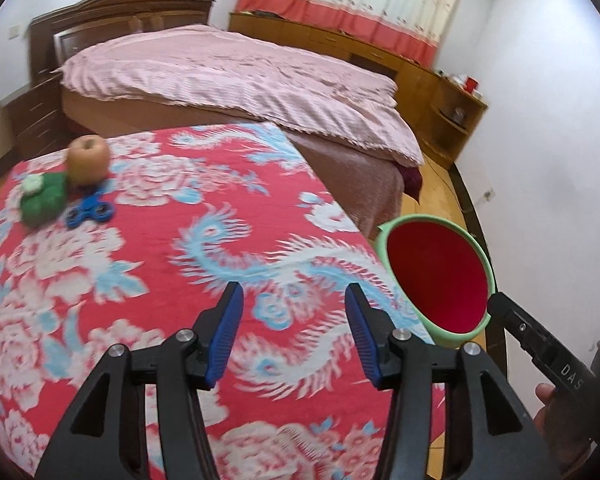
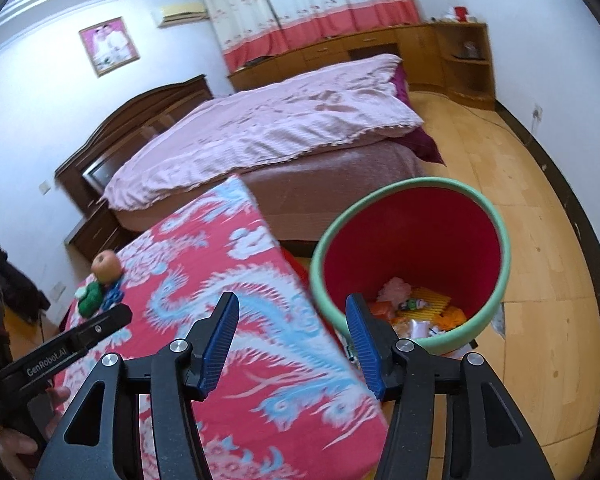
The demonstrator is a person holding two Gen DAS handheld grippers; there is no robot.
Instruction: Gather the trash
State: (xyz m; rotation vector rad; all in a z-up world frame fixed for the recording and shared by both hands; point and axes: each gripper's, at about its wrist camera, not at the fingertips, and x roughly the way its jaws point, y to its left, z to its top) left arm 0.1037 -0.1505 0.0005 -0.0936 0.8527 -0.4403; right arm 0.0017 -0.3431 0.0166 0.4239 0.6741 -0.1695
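A table under a red floral cloth (image 1: 172,248) holds an apple (image 1: 88,159), a green lump with a white bit (image 1: 44,199) and a blue fidget spinner (image 1: 91,213) at its far left corner. They also show small in the right wrist view: the apple (image 2: 107,266) and the green lump (image 2: 91,298). A green-rimmed red bin (image 1: 436,276) stands on the floor by the table's right side. It holds several pieces of trash (image 2: 414,308). My left gripper (image 1: 295,322) is open and empty above the cloth. My right gripper (image 2: 292,330) is open and empty above the table's edge, near the bin (image 2: 508,256).
A bed with a pink quilt (image 1: 236,72) stands behind the table. Wooden cabinets (image 1: 444,92) line the far wall under the curtains. A dark nightstand (image 1: 32,120) sits left of the bed. Wooden floor (image 2: 540,240) lies right of the bin.
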